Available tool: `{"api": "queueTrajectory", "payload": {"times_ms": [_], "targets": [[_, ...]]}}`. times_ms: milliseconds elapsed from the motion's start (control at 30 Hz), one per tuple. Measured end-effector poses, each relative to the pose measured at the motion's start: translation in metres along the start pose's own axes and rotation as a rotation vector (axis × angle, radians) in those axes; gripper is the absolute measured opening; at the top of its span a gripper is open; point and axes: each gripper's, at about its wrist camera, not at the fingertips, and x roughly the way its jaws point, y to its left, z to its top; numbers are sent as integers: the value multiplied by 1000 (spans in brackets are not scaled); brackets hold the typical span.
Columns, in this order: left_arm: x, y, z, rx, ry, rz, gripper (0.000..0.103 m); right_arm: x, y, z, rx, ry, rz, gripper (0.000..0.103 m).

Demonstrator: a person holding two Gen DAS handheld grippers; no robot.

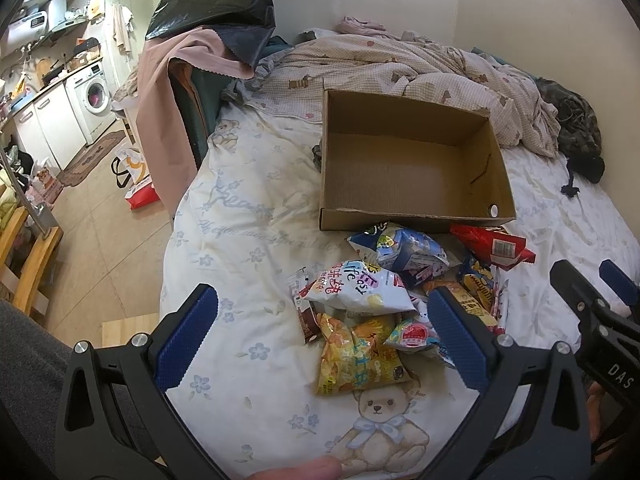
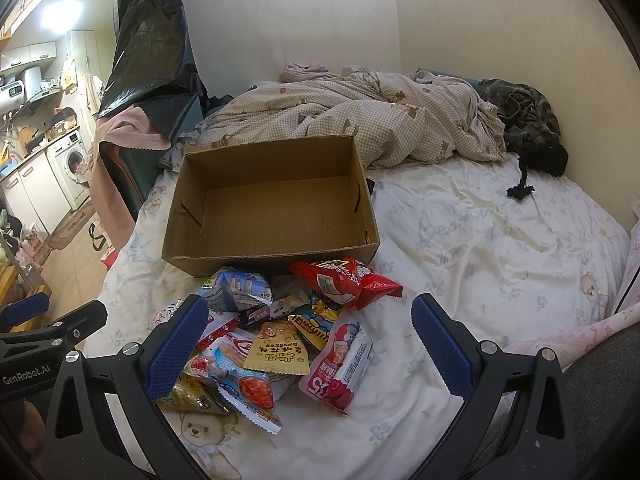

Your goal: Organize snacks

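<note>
Your left gripper (image 1: 322, 330) hangs with its jaws spread wide and empty over the near edge of the snack pile (image 1: 394, 292) on the bed (image 1: 248, 216). The cardboard box (image 2: 272, 200) sits just behind the pile, empty. Your right gripper (image 2: 310, 336) hovers likewise agape, holding nothing, above the packets.

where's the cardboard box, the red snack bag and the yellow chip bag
cardboard box (image 2: 276, 208), right wrist view, bare inside floor
red snack bag (image 2: 340, 280), right wrist view, bag's middle
yellow chip bag (image 1: 358, 358), left wrist view, bag's front
</note>
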Motion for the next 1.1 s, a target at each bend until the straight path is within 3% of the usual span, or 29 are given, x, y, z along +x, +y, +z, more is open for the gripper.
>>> {"api": "queueTrajectory", "payload": {"times_ms": [633,800,900,1000,1100], "targets": [[1,1,1,-2,7,-3,103,0,1,0,1,4,2,103],[4,13,18,1,62,23,103,2,-22,20,102,51,65,103],[17,26,33,-20,121,40,103,12,-46,36,152,112,80,103],[44,39,37,-37,230,64,103,23,-63,39,188,142,68,103],[84,36,16,-34,425,49,103,34,-73,28,236,179,59,103]]}}
